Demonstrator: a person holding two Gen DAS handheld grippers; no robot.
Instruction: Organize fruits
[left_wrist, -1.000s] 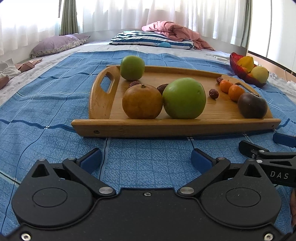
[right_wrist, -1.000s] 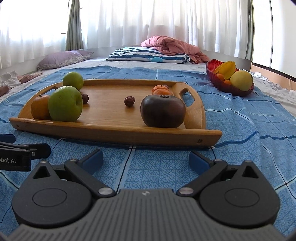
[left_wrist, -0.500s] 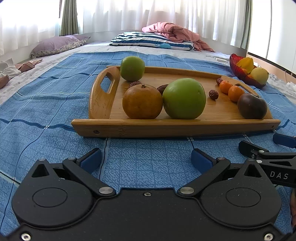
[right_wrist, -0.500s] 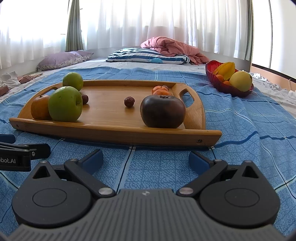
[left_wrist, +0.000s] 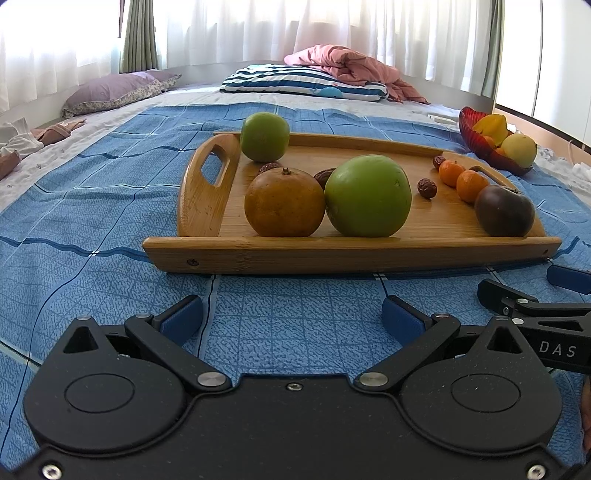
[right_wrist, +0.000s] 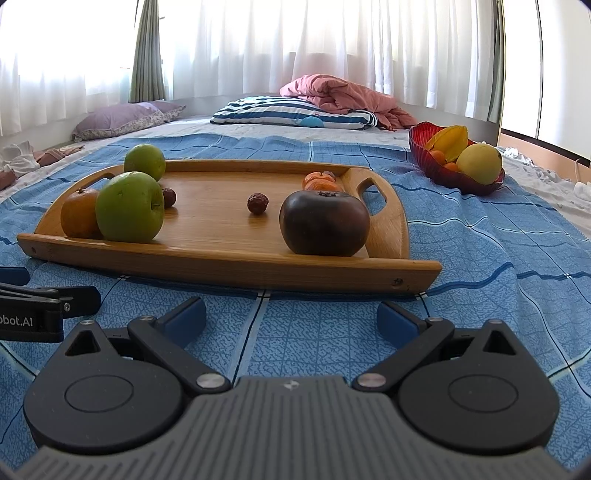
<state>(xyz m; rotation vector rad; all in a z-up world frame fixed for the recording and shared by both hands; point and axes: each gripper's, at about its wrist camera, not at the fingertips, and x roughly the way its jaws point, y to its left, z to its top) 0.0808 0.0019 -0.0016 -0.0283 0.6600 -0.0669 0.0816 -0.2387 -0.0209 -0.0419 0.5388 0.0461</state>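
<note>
A wooden tray (left_wrist: 351, 254) (right_wrist: 221, 254) lies on a blue bedspread. On it sit a large green apple (left_wrist: 368, 195) (right_wrist: 130, 206), an orange-brown fruit (left_wrist: 284, 202) (right_wrist: 77, 216), a smaller green apple (left_wrist: 264, 136) (right_wrist: 144, 161), a dark purple fruit (left_wrist: 504, 210) (right_wrist: 324, 222), two small tangerines (left_wrist: 461, 179) (right_wrist: 318, 181) and several dried dates (left_wrist: 427, 188) (right_wrist: 258, 203). My left gripper (left_wrist: 291, 317) stands open just short of the tray's near edge. My right gripper (right_wrist: 291, 315) is open too, holding nothing, in front of the tray's right part.
A red glass bowl (right_wrist: 439, 173) (left_wrist: 476, 142) with a starfruit, a yellow fruit and small oranges sits beyond the tray on the right. Pillows (left_wrist: 303, 81) and a pink blanket (right_wrist: 343, 94) lie at the far end, with curtains behind. Blue bedspread (right_wrist: 498, 258) spreads around the tray.
</note>
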